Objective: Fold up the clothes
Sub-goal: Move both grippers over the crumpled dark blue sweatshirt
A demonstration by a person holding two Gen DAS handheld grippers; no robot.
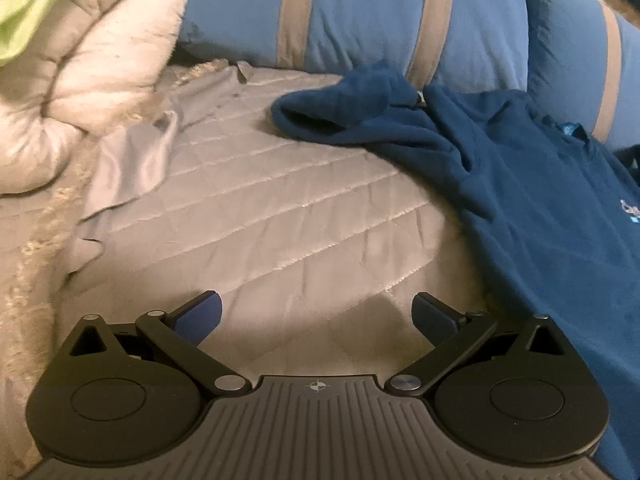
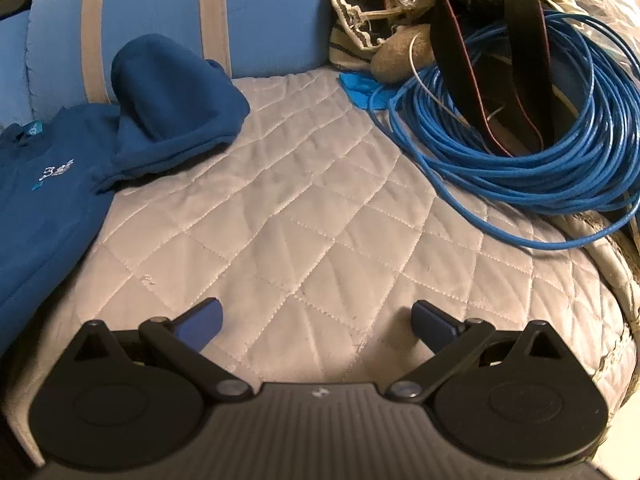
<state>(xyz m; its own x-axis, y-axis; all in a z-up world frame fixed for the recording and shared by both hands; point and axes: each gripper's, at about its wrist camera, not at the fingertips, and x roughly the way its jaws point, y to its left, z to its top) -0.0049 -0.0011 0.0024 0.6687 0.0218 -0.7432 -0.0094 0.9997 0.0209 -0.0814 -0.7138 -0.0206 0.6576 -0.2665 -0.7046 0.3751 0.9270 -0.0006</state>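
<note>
A: Left wrist view. What lies ahead of the left gripper [image 1: 318, 316]?

B: Its jaws stand released, spread wide and grasping nothing, over a bare stretch of the grey quilted bed cover [image 1: 256, 216]. The dark blue sweatshirt [image 1: 532, 216] lies to the right on that cover, apart from the blue finger pads [image 1: 200, 316]. One sleeve [image 1: 336, 108] reaches left toward the blue pillow with grey stripes [image 1: 360, 12]; the body runs down past the gripper's right side.

A: And at the left edge?

B: A bunched white quilt [image 1: 92, 68], with a light green cloth [image 1: 36, 0] above it at the corner.

A: Right wrist view. State of the right gripper [image 2: 316, 322]?

B: Jaws likewise released and wide apart, empty, above the same quilted bed cover [image 2: 304, 208]. The sweatshirt [image 2: 52, 200] occupies the left side, its chest bearing a small pale embroidered mark [image 2: 58, 170]. Its other sleeve [image 2: 172, 92] is folded up against the striped pillow [image 2: 260, 12].

A: What occupies the far right?

B: A coil of blue cable [image 2: 520, 160] rests on the cover, well apart from the sweatshirt. Black straps [image 2: 464, 60] lie across the coil, and a striped cloth bag [image 2: 352, 32] sits behind it beside the pillow.
</note>
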